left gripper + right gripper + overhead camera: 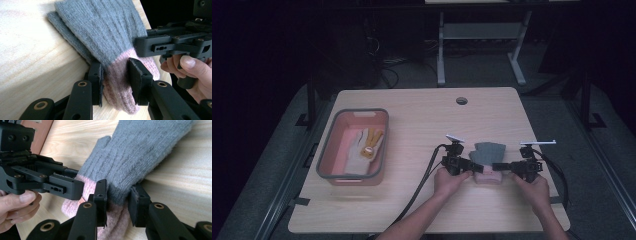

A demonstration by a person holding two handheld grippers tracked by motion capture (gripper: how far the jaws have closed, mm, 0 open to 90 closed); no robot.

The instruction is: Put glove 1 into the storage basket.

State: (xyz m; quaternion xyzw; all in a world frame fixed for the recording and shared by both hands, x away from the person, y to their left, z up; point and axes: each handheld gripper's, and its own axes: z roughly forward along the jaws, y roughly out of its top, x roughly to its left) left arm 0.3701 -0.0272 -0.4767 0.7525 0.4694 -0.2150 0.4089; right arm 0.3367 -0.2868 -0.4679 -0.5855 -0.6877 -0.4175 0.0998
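From the high view, a knitted glove (488,159), grey with a pink cuff, lies flat on the pale wooden surface (422,120) near its front edge, between the left gripper (472,166) and the right gripper (501,167), which meet it from either side. At the left of the surface, well apart, stands a salmon-pink rectangular tub with a grey rim (325,145); inside it lie a light grey glove (354,155) and a mustard-yellow one (373,141).

In the left gripper view, the black fingers (98,80) are clamped on the fuzzy ribbed pink cuff (116,87), and the grey knit fans out beyond. The right gripper (140,47) comes in from the right, a hand (192,70) behind it.

In the right gripper view, the fingers (101,202) pinch the glove (145,152) where grey meets pink. The left gripper (77,188) crosses the cuff from the left.
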